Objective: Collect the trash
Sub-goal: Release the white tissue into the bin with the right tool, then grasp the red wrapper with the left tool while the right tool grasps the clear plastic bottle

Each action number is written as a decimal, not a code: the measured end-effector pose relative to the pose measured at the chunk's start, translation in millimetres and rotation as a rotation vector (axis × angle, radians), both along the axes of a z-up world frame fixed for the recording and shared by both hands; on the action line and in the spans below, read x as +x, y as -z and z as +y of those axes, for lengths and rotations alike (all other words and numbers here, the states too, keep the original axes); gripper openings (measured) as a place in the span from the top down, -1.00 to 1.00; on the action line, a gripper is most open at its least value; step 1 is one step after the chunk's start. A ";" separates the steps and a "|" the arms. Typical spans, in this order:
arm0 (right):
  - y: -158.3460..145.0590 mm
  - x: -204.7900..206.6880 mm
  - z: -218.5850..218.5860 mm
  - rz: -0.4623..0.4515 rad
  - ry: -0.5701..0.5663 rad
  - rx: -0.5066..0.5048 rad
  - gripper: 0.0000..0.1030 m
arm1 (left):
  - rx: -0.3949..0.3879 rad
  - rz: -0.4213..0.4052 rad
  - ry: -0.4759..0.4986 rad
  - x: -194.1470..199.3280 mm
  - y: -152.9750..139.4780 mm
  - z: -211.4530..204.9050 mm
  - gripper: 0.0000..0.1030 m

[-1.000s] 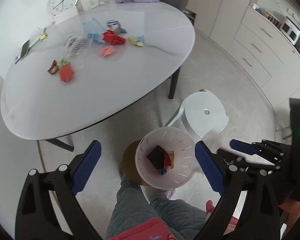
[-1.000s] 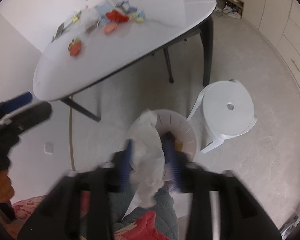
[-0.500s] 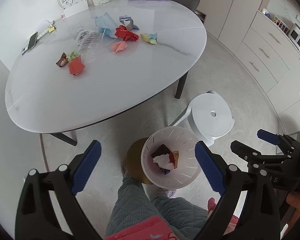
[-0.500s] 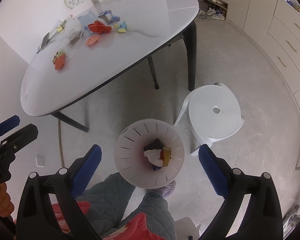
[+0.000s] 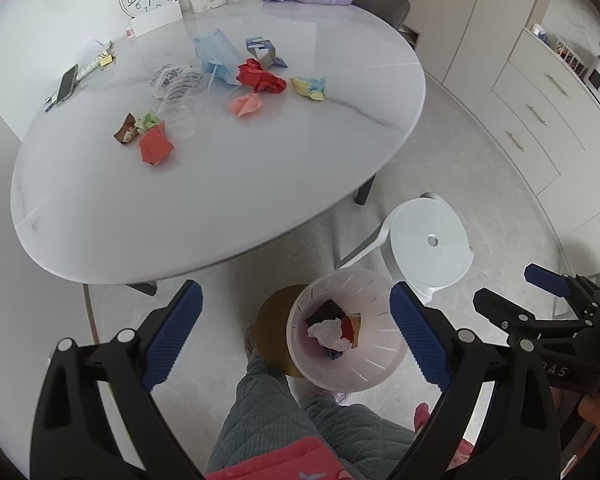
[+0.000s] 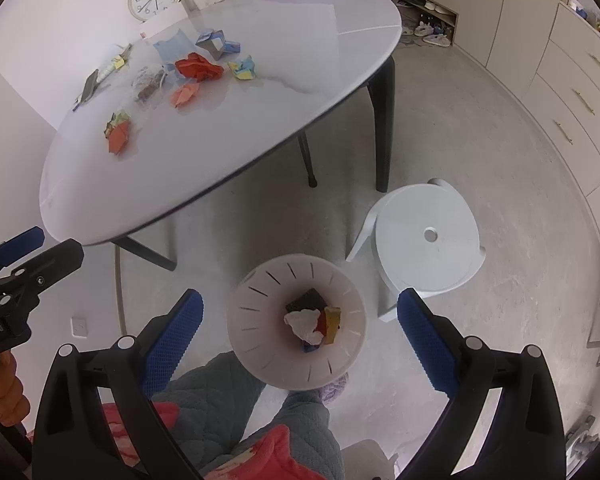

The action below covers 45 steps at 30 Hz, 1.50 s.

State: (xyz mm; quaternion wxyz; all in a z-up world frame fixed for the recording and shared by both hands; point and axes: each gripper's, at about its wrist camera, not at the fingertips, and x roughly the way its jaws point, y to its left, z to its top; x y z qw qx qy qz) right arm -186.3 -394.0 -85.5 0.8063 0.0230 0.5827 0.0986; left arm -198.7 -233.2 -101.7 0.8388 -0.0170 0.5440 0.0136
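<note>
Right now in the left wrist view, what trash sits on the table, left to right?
Brown wrapper → red folded paper → clear crumpled plastic → blue face mask → pink paper → crumpled red paper → yellow-and-blue paper.

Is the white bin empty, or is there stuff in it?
Not empty. The white bin holds a crumpled white tissue on top of dark, red and yellow scraps, but it is far from full.

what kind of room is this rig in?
Most likely a home dining area next to a kitchen: an oval white table littered with paper scraps, a wall of cream drawers, a shoe shelf and a plastic stool.
</note>
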 end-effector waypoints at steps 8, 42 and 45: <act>-9.6 41.8 34.8 -0.038 -0.026 0.029 -0.88 | 0.032 -0.034 -0.078 38.3 6.4 59.8 -0.76; 10.7 251.5 255.1 0.034 -0.100 0.172 -0.88 | -0.023 -0.017 -0.161 202.6 127.3 232.2 0.16; 26.4 268.3 283.6 0.064 -0.074 0.152 -0.88 | -0.051 -0.013 -0.157 200.1 126.0 238.7 0.19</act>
